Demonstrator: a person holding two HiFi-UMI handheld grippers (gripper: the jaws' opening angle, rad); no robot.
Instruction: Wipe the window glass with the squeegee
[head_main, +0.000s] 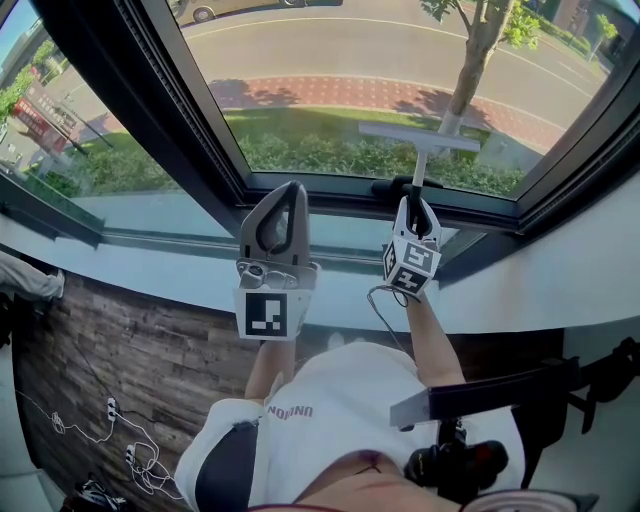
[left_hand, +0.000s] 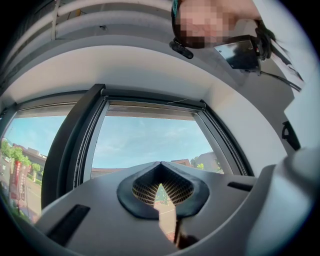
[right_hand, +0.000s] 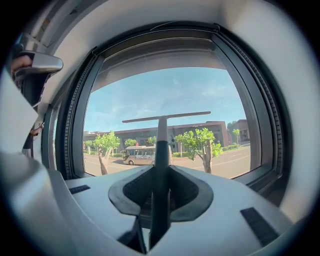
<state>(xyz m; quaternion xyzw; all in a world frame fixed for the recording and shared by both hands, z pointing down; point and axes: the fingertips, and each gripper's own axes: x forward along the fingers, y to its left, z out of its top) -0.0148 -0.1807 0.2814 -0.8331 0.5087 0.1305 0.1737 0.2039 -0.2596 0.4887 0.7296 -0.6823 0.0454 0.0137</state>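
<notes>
Up front, the big window glass (head_main: 330, 80) fills most of the head view, with a dark frame (head_main: 150, 110) round it. Just under the window glass runs a white sill (head_main: 560, 285). Both grippers are held up in front of the lower part of the glass. The left gripper (head_main: 288, 190) is near the bottom left corner of the glass. Its two jaws are pressed together at the tips and hold nothing. The right gripper (head_main: 414, 208) is beside it, near the middle of the bottom edge. Its jaws are squeezed tight on the dark handle of the squeegee (head_main: 420, 150). The squeegee stands upright, with its long flat blade lying level across the lower glass. Whether the blade touches the glass cannot be told.
</notes>
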